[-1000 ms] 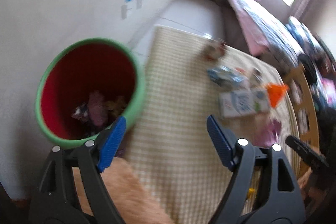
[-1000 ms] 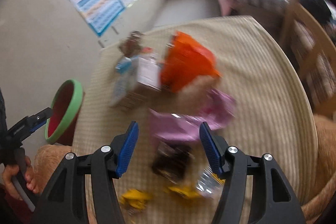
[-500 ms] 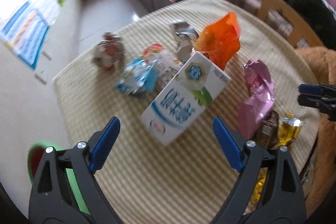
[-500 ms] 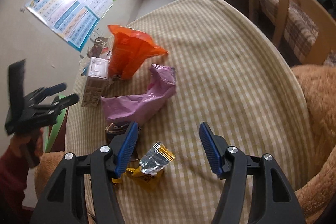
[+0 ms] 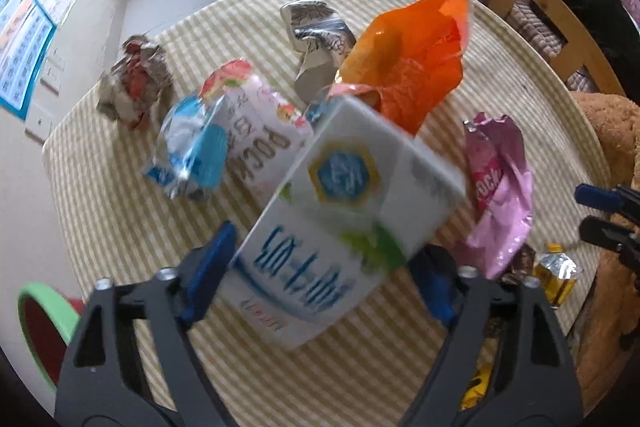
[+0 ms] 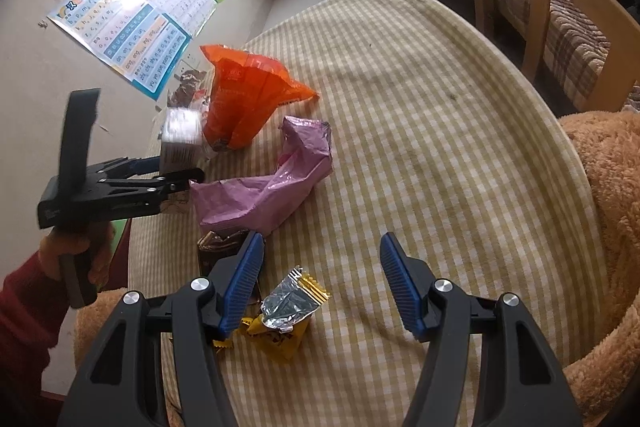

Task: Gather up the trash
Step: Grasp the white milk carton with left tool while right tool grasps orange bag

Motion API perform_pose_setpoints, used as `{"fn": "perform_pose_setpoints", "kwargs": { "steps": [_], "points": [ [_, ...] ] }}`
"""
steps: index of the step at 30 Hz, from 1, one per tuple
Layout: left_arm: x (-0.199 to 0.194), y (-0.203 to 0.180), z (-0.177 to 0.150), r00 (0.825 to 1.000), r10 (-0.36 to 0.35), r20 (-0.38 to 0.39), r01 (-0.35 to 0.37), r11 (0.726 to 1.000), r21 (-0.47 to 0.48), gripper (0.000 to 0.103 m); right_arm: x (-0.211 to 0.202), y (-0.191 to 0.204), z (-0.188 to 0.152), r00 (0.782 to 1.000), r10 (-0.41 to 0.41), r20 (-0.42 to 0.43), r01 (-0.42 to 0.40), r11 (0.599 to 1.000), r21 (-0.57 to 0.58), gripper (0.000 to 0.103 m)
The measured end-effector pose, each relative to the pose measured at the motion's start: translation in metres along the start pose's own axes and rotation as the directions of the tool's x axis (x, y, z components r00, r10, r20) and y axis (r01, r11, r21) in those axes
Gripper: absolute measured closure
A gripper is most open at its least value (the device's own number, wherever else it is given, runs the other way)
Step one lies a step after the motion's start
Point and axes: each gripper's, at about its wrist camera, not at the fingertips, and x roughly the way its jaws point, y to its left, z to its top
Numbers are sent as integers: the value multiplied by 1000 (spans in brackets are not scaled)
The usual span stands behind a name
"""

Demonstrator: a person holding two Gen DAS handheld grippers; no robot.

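A white carton (image 5: pixel 332 227) with blue print lies tilted on the checked tablecloth (image 6: pixel 420 107). It sits between the jaws of my left gripper (image 5: pixel 322 271), which are closing, and both blue pads touch its sides. From the right wrist view the left gripper (image 6: pixel 176 167) reaches in from the left around the carton (image 6: pixel 180 135). My right gripper (image 6: pixel 320 251) hangs open above the cloth. A yellow-silver wrapper (image 6: pixel 288 311) lies just below its left finger, and nothing is between the pads. An orange bag (image 5: pixel 404 67) and a pink wrapper (image 5: pixel 500 195) lie behind the carton.
A green-rimmed red bin (image 5: pixel 36 311) stands off the table's left edge. A blue-white wrapper (image 5: pixel 192 151), a snack box (image 5: pixel 256 135), a silver wrapper (image 5: pixel 316 35) and a crumpled wrapper (image 5: pixel 132 87) lie further back. A wooden chair (image 6: pixel 540 7) and brown plush (image 6: pixel 608 187) flank the right side.
My left gripper swung from over the bin to the table, came down over the white carton and narrowed onto it. The right gripper settled lower over the near wrappers, still open.
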Motion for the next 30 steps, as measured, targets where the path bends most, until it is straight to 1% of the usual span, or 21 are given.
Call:
{"fn": "perform_pose_setpoints", "kwargs": {
  "steps": [2,5,7,10,13,17,18,19,20,22,23,24,26,28,30],
  "points": [
    [-7,2,-9,1000,7,-15,-8,998,-56,41,2,1,0,1000,0,-6,0,1000,-2,44],
    [-24,5,-30,1000,12,-22,-16,989,-149,43,1,2,-1,1000,-2,-2,2,1000,-9,44],
    [-35,7,-47,1000,6,-16,-9,977,-212,44,0,2,0,1000,-6,2,6,1000,-9,44],
    [-50,10,-79,1000,24,-9,-26,944,-329,44,-1,3,3,1000,3,5,-3,1000,4,44],
    [-57,10,-112,999,53,-7,-51,903,-426,44,2,9,13,1000,12,10,-12,1000,-6,44],
    [-51,8,-142,1000,3,-6,-5,846,-533,44,10,26,41,999,41,29,-39,998,-41,43],
    [-48,6,-147,1000,-5,-8,0,838,-546,44,14,32,51,998,51,34,-49,997,-53,43],
    [-44,1,-150,1000,-5,-21,-8,834,-552,44,18,40,62,998,56,40,-52,995,-80,40],
    [-42,-3,-151,1000,0,-31,-18,833,-553,44,23,47,71,998,53,42,-48,992,-117,34],
    [-44,-8,-151,999,-4,-32,-14,838,-545,38,32,67,95,998,32,50,-19,972,-236,30],
    [-47,-10,-150,1000,-4,-17,-6,843,-539,31,36,75,105,998,20,60,-2,959,-285,29],
    [-51,-12,-149,1000,3,-2,-3,847,-532,27,40,78,111,998,10,62,10,948,-317,27],
    [-57,-16,-149,1000,14,23,0,855,-519,25,56,86,127,1000,-6,24,15,925,-380,16],
    [-57,-21,-149,1000,14,22,-1,855,-519,25,77,90,139,999,-17,-47,-4,907,-422,16],
    [-54,-22,-146,1000,7,11,0,852,-523,25,91,93,140,996,-35,-85,-8,892,-453,17]
  ]
}}
